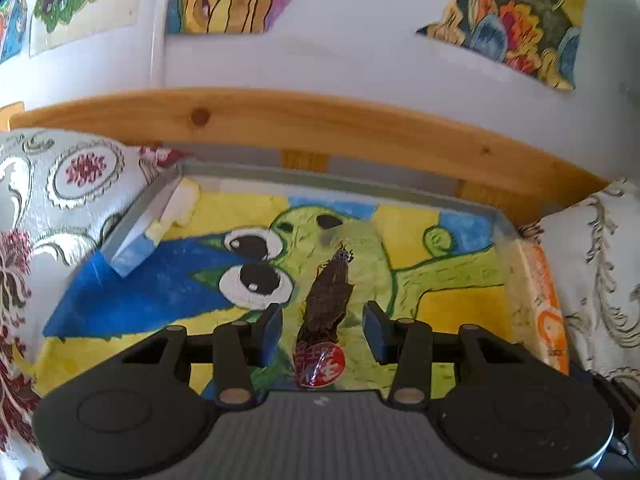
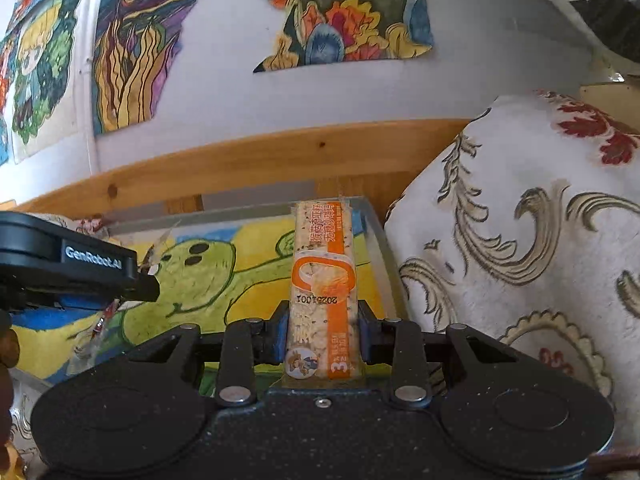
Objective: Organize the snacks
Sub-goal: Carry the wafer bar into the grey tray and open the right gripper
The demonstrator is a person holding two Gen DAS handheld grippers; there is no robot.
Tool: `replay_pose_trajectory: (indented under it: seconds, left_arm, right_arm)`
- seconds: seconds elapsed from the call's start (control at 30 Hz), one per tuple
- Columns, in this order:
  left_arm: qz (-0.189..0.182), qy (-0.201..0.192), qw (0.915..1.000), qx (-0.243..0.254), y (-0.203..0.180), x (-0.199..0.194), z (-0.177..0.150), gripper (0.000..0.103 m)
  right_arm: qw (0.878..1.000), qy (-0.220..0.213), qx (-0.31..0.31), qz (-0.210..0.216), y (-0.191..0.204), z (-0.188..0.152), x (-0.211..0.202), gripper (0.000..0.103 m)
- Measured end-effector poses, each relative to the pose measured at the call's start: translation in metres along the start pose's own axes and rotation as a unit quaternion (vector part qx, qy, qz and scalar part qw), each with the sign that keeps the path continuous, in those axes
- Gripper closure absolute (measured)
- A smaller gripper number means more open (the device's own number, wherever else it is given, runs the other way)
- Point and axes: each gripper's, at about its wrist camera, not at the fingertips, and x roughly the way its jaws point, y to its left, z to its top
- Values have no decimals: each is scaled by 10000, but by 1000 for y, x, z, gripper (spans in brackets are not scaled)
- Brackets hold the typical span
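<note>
Snacks sit in a shallow grey tray (image 1: 132,216) whose floor is covered by a bright painting of a green cartoon creature on blue and yellow. Patterned cushions (image 2: 520,240) press against the tray on both sides, and a wooden rail (image 1: 320,120) runs behind it below a white wall hung with colourful drawings. The right gripper (image 2: 323,332) has its fingers closed tight on an orange-and-white rice cracker bar (image 2: 322,280), held lengthwise over the tray's right side by its wall. The left gripper (image 1: 323,328) stands spread wide, its fingers clear on either side of a dark dried-fruit snack in a clear wrapper (image 1: 326,308) with a red label, which lies on the tray floor between them
</note>
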Motion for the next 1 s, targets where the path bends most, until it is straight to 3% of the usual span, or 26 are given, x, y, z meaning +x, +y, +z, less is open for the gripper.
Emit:
replay_pose_trajectory:
  seconds: [0.47,0.63,0.8,1.0]
  left_arm:
    - [122,356,9993,5,-1,7,-6,49]
    - [96,335,9993,-105,2,3,-5,25]
    - [96,227,9994,-245,8,-8,-3,14]
    - [141,27,9991,-393,17,-30,1,3]
  right_arm:
    - [9996,88,-271,18,10,0,-1,65]
    - [9995,53,-319,-1,11,1,-4,52]
    - [9994,-43,-335,-31,11,3,-11,32]
    - [9989,-250,-382,-75,12,11,-30,17]
